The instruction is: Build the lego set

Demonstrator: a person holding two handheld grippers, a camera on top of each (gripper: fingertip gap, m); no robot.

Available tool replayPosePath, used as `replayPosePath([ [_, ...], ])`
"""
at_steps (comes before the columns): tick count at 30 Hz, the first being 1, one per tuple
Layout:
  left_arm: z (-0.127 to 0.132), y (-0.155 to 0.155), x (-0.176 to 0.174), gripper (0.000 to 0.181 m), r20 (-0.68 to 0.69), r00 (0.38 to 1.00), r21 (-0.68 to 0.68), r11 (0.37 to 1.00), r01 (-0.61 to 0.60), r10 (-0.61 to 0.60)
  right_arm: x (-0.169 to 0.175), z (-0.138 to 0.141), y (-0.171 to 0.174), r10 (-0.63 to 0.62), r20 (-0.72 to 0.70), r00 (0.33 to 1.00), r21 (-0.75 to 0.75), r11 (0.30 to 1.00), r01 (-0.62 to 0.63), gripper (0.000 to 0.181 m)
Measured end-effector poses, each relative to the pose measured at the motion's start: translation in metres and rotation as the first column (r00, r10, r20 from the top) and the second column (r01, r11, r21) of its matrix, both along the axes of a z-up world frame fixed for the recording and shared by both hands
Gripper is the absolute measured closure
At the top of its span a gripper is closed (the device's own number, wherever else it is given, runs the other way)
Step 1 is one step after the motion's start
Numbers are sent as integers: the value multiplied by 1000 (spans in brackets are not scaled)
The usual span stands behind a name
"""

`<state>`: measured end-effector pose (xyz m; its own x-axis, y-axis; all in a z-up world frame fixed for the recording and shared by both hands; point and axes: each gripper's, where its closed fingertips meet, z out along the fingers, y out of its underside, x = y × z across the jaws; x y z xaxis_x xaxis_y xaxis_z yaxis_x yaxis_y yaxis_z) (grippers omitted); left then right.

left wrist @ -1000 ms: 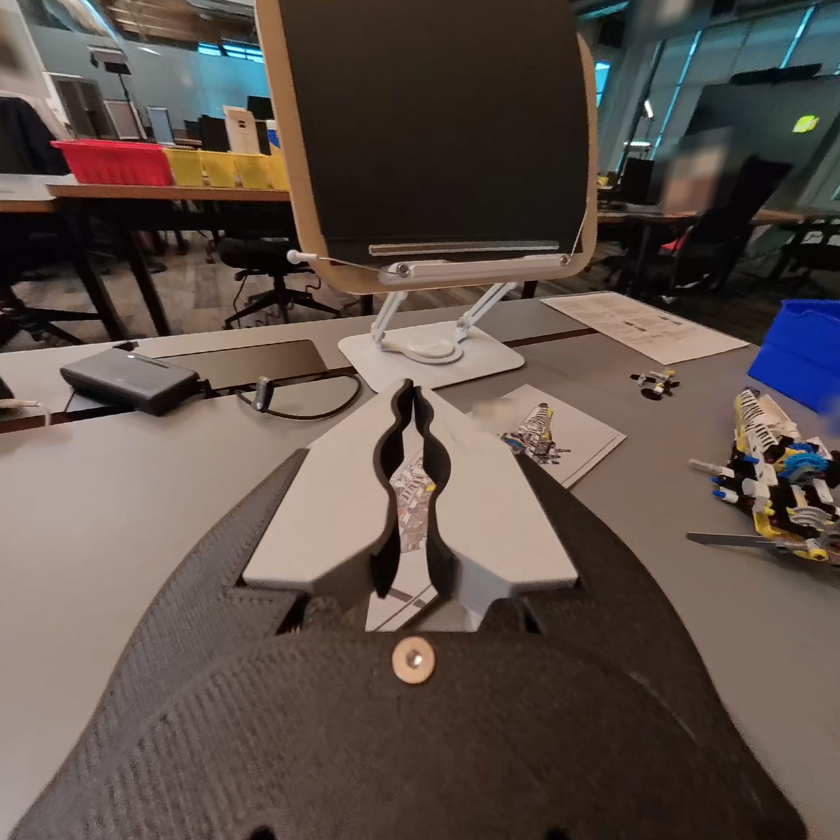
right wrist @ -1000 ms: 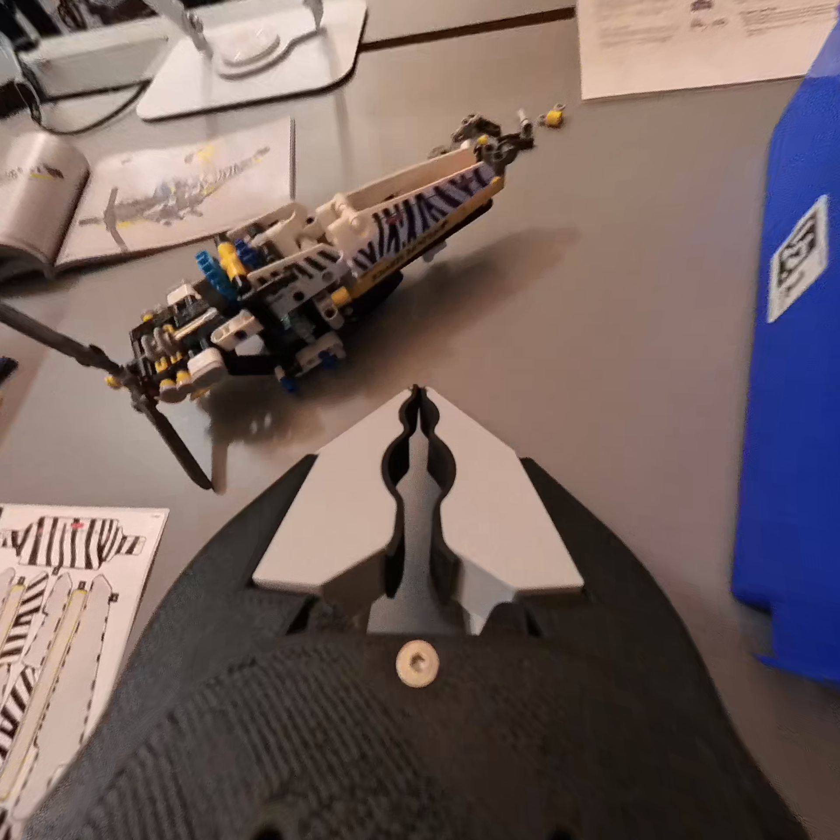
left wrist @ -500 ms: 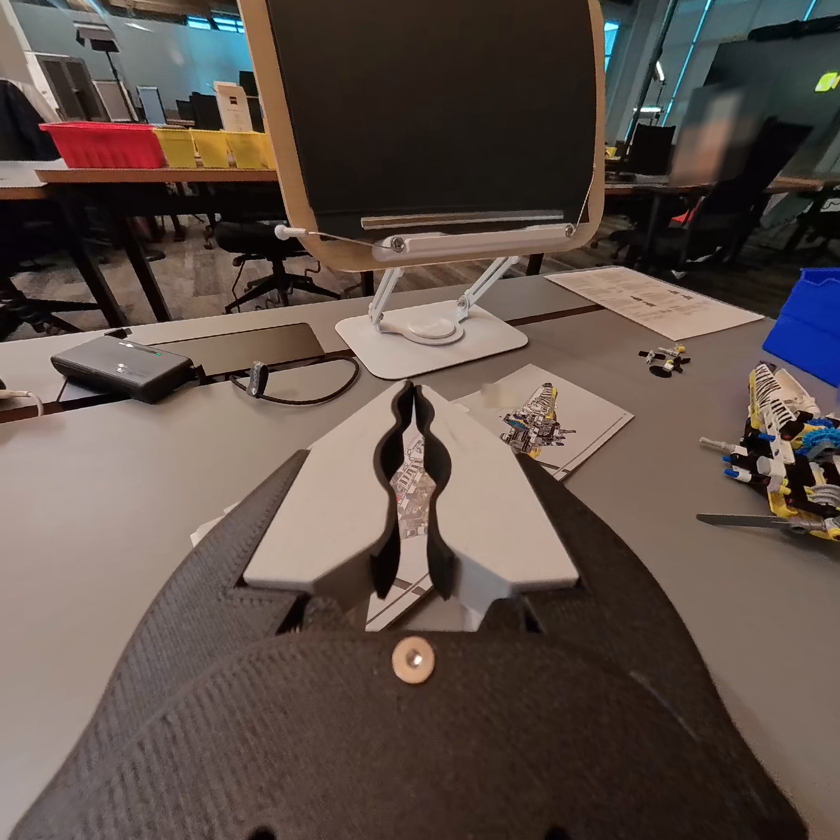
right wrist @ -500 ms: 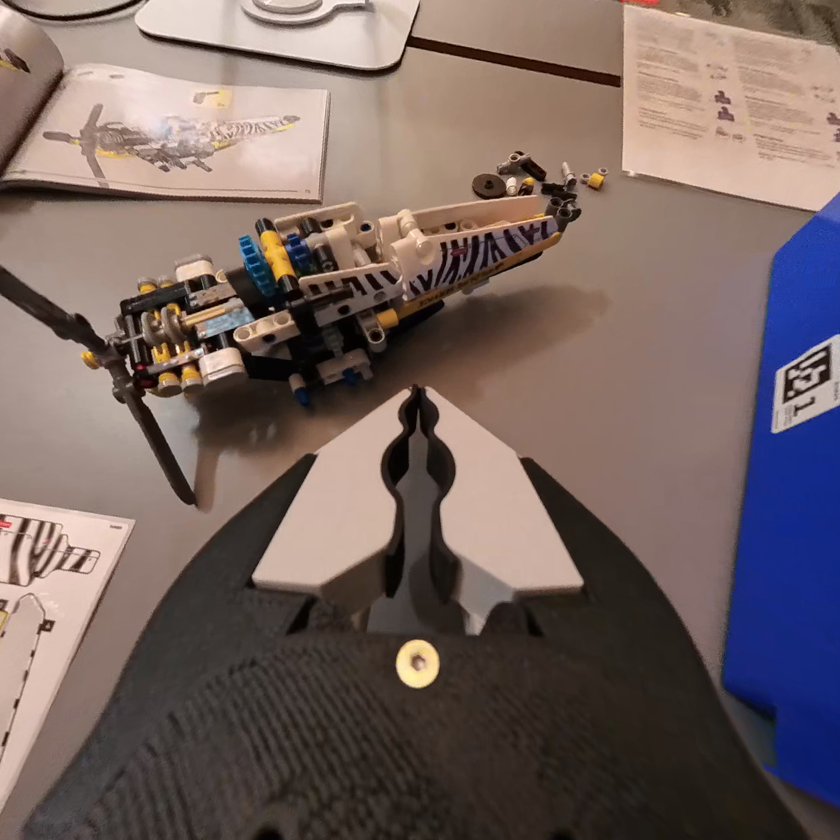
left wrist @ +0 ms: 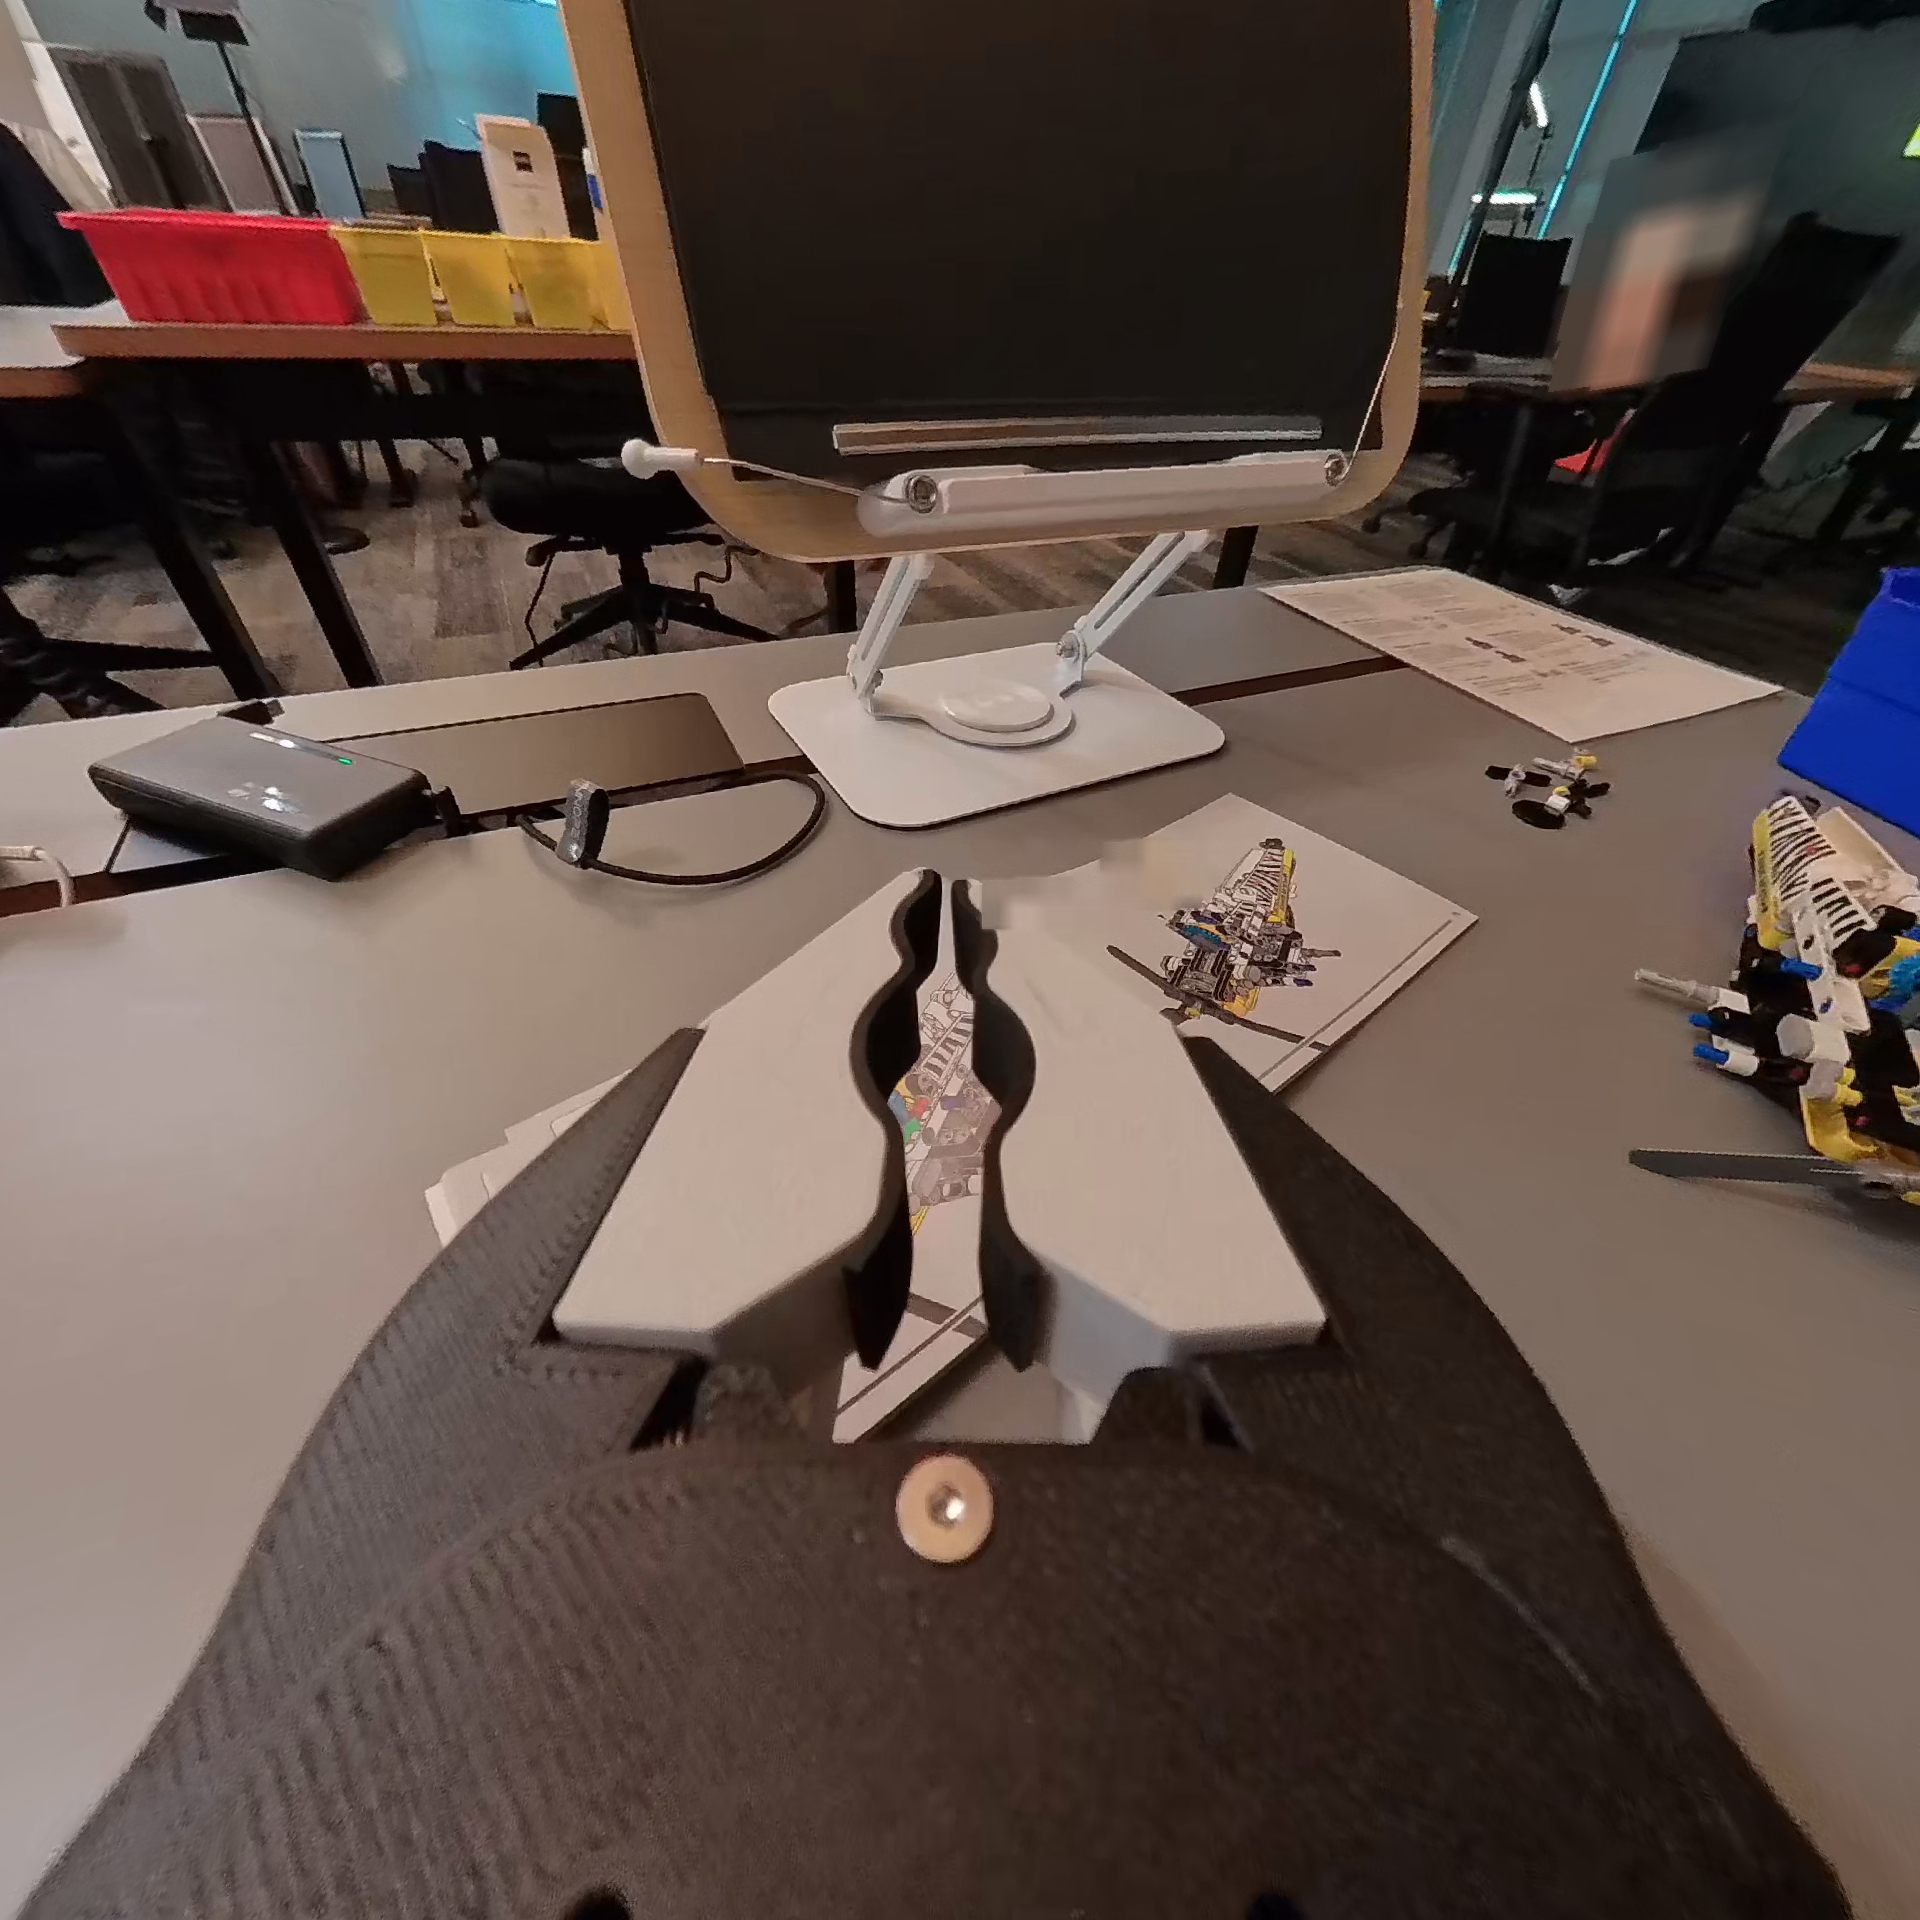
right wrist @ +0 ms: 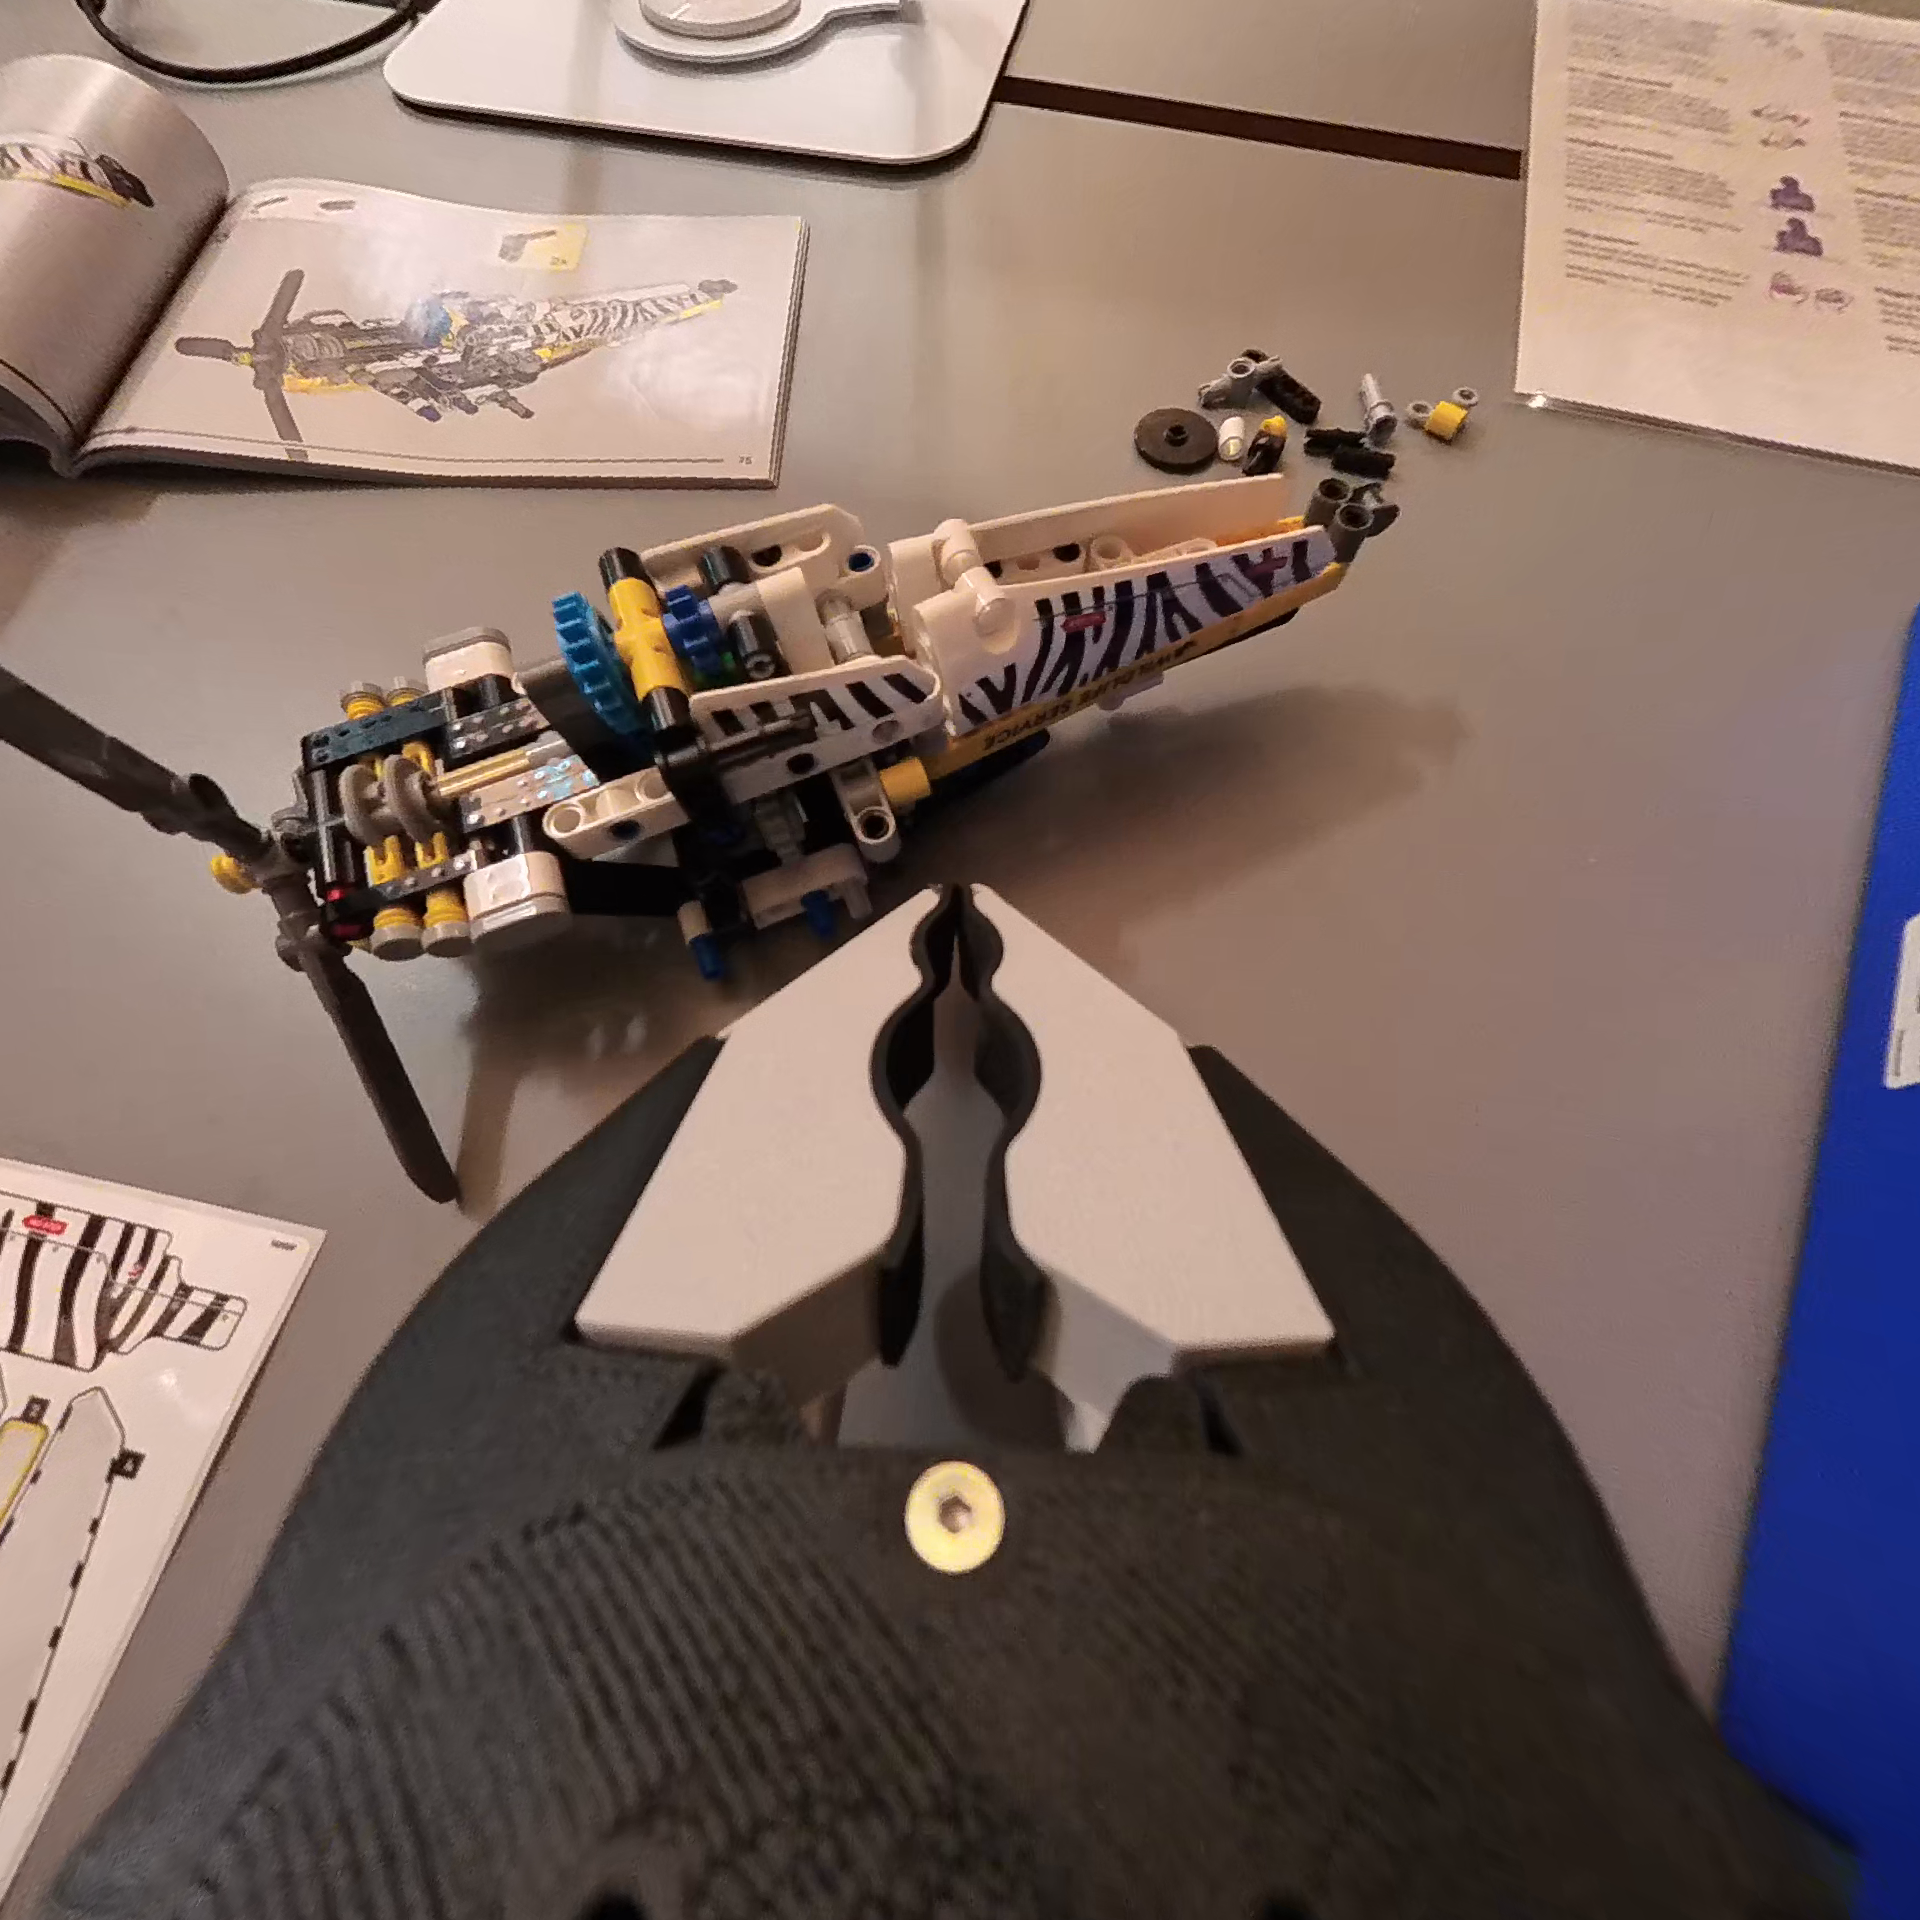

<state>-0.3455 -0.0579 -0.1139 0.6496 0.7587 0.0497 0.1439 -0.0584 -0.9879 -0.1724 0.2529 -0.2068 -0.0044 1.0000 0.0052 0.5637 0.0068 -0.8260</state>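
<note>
Lying just ahead-left of your right gripper (right wrist: pixel 954 902), the lego plane (right wrist: pixel 821 707) is untouched; both grippers' tips are pressed together, empty.

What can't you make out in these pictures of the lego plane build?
- Booklet, left wrist view: its near pages are hidden behind the left gripper.
- Lego plane, same view: cut off by the right edge.
- Loose pieces, right wrist view: too small to identify.
- Blue bin: contents out of frame.
</note>
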Motion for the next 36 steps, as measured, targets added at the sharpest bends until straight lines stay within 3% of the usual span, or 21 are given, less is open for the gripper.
replayPosePath([
  [15,-3,0,-2,181,9,1000,-1,1000,-5,5,-1,-9,-3,22,56,998,-21,1000,-21,181],
  [36,0,-2,-2,181,10,1000,21,1000,-5,5,-1,0,-5,37,-7,999,23,999,-37,181],
])
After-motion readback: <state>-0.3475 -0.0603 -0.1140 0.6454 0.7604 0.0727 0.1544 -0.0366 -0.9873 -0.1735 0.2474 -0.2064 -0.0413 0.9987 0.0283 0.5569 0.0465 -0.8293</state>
